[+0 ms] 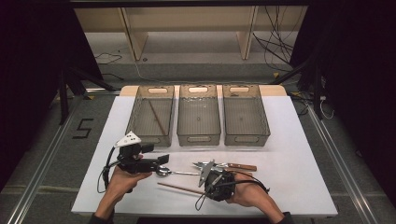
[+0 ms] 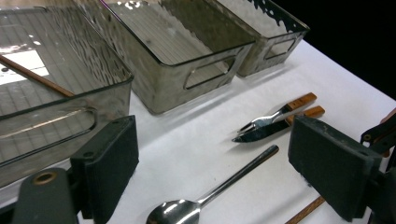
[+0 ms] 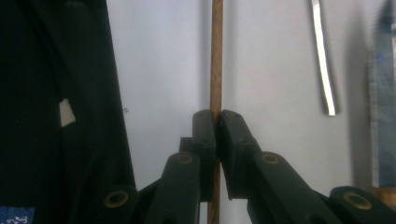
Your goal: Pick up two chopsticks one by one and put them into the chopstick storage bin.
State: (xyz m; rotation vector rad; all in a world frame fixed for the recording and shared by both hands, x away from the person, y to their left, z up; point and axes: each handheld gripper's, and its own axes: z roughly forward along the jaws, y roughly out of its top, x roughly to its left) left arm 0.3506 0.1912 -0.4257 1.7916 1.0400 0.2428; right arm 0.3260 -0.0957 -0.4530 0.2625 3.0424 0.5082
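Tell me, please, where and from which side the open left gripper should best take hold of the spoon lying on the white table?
Grip the spoon on its slim straight handle, just past the bowl, coming from above with one jaw on each side. The handle lies flat and bare on the table, whereas the rounded bowl would likely slip. The left gripper is already open over it.

We see a white table (image 1: 303, 154) standing on grey carpeted floor (image 1: 56, 154), with a black "5" mark (image 1: 83, 128) off its left edge. Beyond its far edge stands a light wooden frame (image 1: 187, 28), cables (image 1: 275, 42) trailing beside it, darkness at both sides.
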